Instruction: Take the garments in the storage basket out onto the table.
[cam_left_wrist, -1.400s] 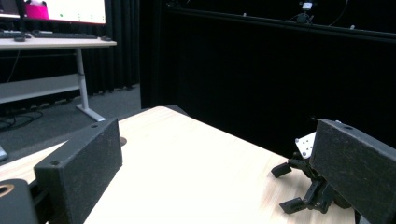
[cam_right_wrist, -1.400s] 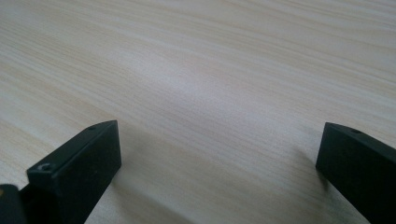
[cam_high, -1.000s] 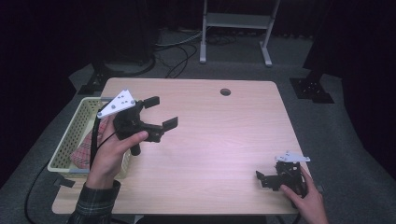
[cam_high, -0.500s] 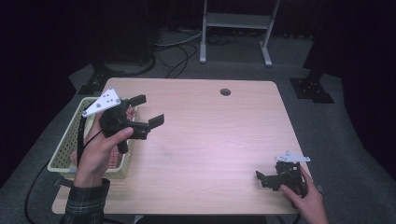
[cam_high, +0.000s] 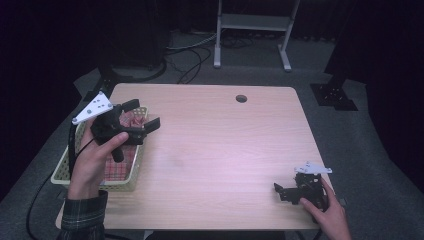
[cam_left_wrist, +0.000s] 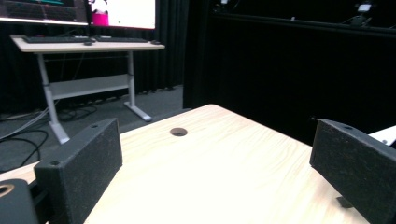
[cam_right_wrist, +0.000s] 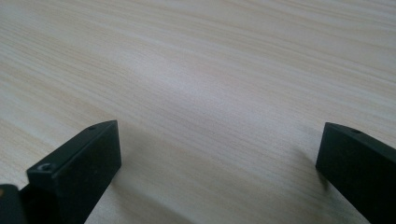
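Baskets: 1 pale yellow woven plastic basket, overhanging the light wooden table's left edge.
Cloths: 1 red checked cloth, inside basket.
Left gripper: over basket's far end, jaws wide, empty.
Right gripper: well right of basket, jaws wide, empty.

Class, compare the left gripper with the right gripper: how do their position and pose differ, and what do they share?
The left gripper is held raised over the basket at the table's left edge; the right gripper sits low on the table near its front right corner. The left gripper faces across the table; the right gripper looks down at bare wood. Both have jaws wide apart, holding nothing.

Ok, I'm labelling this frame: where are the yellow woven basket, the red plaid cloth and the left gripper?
yellow woven basket (cam_high: 95, 186), high view, near rim.
red plaid cloth (cam_high: 120, 162), high view, part inside basket.
left gripper (cam_high: 141, 113), high view, between its open jaws.
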